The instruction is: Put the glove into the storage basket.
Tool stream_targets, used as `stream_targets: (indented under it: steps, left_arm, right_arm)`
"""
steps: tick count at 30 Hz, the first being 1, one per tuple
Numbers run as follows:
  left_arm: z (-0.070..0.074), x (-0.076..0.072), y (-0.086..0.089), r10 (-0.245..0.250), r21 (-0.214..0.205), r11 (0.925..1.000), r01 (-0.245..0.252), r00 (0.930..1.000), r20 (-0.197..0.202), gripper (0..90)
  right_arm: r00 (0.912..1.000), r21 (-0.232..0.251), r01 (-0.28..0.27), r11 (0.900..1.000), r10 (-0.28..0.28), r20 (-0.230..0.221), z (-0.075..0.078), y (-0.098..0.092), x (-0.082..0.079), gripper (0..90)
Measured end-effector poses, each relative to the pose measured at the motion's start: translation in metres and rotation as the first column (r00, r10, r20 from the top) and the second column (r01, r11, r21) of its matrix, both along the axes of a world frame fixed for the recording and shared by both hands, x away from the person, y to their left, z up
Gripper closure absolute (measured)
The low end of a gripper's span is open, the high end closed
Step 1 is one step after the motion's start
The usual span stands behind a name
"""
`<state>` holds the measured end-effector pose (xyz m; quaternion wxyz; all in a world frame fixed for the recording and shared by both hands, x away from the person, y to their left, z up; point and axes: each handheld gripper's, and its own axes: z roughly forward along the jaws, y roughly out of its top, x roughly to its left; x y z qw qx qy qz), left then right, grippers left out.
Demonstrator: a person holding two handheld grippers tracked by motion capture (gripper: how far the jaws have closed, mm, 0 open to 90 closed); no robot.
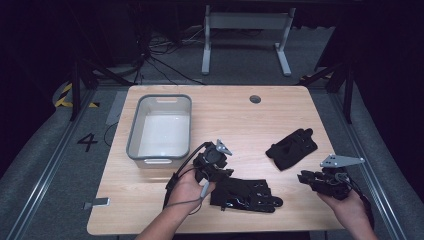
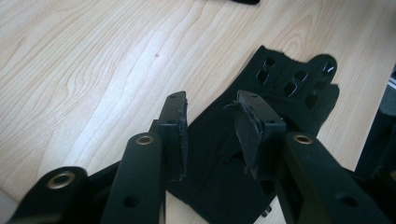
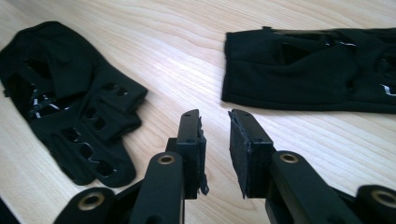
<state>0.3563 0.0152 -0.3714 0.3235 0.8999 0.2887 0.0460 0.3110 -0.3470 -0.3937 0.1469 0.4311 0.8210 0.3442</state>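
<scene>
Left gripper [image 2: 212, 135] jaws apart over near glove [image 2: 280, 93] | right gripper [image 3: 215, 140] jaws apart, empty (far glove [image 3: 70, 102] beside) | risk: limp fabric slipping on desk [image 1: 240, 115]

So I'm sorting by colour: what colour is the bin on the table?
The bin is grey with a pale, whitish inside, seen best in the high view.

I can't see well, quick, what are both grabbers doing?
Left gripper: open, over a black glove, holding nothing.
Right gripper: open, holding nothing.
</scene>
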Motion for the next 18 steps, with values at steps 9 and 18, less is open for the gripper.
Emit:
stream_targets:
  steps: [9,18]
  left_arm:
    - [-0.004,0.004,0.004,0.012,-0.019,0.9998,-0.012,0.9998,-0.013,61.7]
    - [-0.007,0.002,0.012,0.018,-0.014,0.9997,-0.018,0.9998,-0.006,58.2]
  right_arm:
    - [0.9999,-0.035,0.008,0.9993,-0.009,-0.006,0.009,-0.004,0.026,73.3]
    - [0.9990,-0.037,0.038,0.9986,-0.039,-0.022,0.023,-0.003,0.070,73.4]
